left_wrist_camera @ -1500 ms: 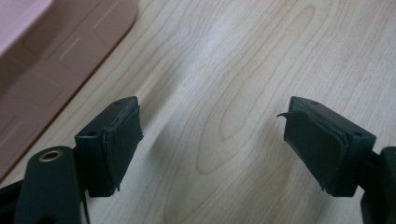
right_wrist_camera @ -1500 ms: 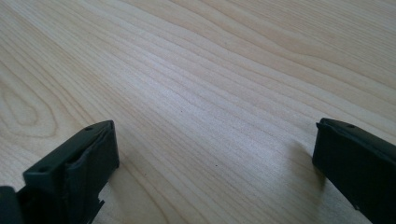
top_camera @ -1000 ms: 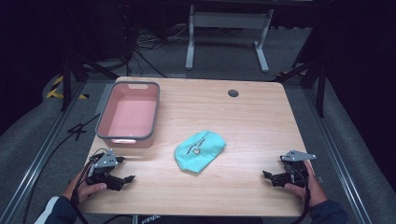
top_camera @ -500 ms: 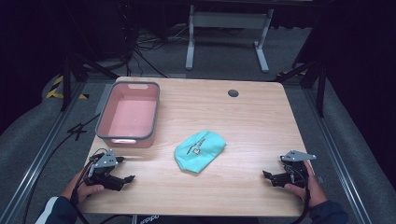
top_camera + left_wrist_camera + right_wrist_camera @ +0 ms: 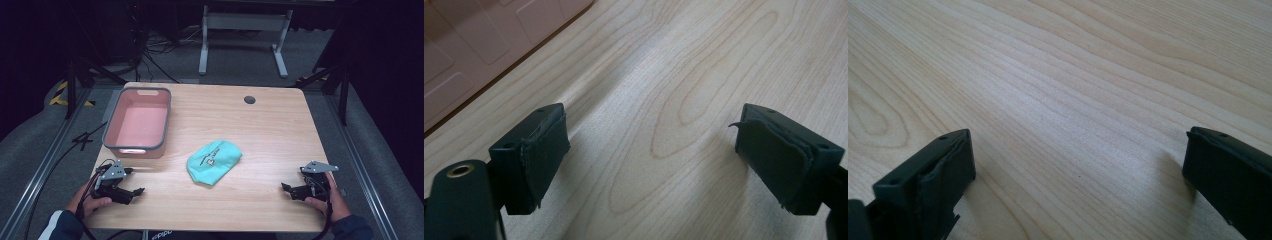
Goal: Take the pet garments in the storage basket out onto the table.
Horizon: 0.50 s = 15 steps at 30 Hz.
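While both hands rest at the near edge of the table [image 5: 280, 125], nothing differs from a second ago: the left gripper [image 5: 131, 192] and right gripper [image 5: 287, 188] sit in the same spots, so the work looks not yet begun. Both sets of jaws stand wide apart with only bare wood between them. The teal pouch [image 5: 214, 161] lies untouched at mid-table between the grippers, just right of the pink bin [image 5: 137, 125], which is empty. A small white logo marks the pouch, too small to read.
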Motion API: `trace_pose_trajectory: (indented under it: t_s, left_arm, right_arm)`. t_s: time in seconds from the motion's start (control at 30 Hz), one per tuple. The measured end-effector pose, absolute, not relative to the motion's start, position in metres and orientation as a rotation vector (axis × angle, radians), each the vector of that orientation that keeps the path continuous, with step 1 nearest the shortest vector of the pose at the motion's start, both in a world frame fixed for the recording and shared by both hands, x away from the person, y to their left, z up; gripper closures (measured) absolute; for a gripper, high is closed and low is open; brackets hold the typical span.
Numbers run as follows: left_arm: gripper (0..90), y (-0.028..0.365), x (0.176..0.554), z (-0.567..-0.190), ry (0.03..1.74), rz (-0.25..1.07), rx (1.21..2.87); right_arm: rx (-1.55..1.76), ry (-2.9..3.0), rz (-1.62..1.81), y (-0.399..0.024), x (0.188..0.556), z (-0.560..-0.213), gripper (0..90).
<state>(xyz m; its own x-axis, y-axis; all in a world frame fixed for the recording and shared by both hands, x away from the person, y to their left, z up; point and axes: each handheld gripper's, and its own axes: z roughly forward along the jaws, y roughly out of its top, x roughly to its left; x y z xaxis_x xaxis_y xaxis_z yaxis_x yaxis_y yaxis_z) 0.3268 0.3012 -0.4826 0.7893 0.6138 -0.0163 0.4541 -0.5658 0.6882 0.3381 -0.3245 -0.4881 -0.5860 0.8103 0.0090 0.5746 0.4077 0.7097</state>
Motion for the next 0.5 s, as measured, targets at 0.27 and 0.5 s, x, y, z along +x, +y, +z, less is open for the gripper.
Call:
trace_pose_trajectory:
  t_s: [0.27, 0.5]
  left_arm:
    - [13.5, 0.3009, 0.3269, -0.4829, 0.79, 0.29, 2.268]
    - [13.0, 0.3005, 0.3268, -0.4832, 0.798, 0.288, 2.264]
  right_arm:
    - [1.197, 2.331, 0.978, -0.3245, 0.3381, -0.4881, 0.7]
    - [1.2, 2.331, 0.977, -0.3244, 0.338, -0.4882, 0.7]
